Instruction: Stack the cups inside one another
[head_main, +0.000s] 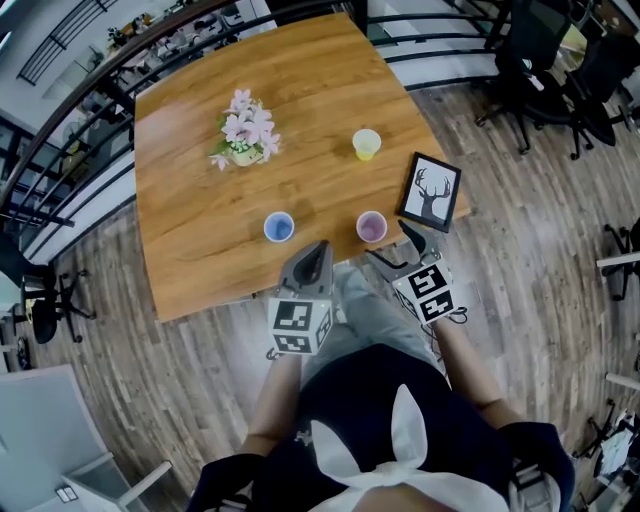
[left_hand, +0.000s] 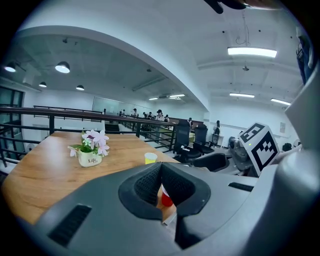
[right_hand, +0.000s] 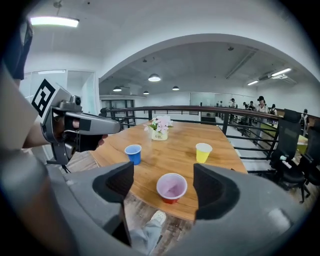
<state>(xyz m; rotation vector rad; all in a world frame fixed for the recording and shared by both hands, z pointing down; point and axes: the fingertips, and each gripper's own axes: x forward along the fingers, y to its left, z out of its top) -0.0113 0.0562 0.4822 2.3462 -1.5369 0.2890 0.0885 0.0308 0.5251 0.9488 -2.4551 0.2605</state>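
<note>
The right gripper stands wide open and empty, level with the near edge of the table. In its own view the red cup sits framed between the jaws but beyond them, untouched. The left gripper has its jaws together on nothing and hangs just off the same edge, between the blue cup and the red cup.

A frame lies at the table's right edge, near the red cup. A flower pot stands further back on the left.

All three cups stand upright and apart. The blue and red ones are near the front edge, and the yellow cup is further back on the right.

They look like thin plastic party cups, probably very light, smooth and easy to dent. A hard squeeze would likely buckle the wall, and a nudge could tip one or slide it off the edge. The safest hold seems to be across the upper wall just under the rim, where the rolled lip stiffens it, with gentle pressure. The cup should stay upright, so its tapered base can drop into the next cup's mouth.
</note>
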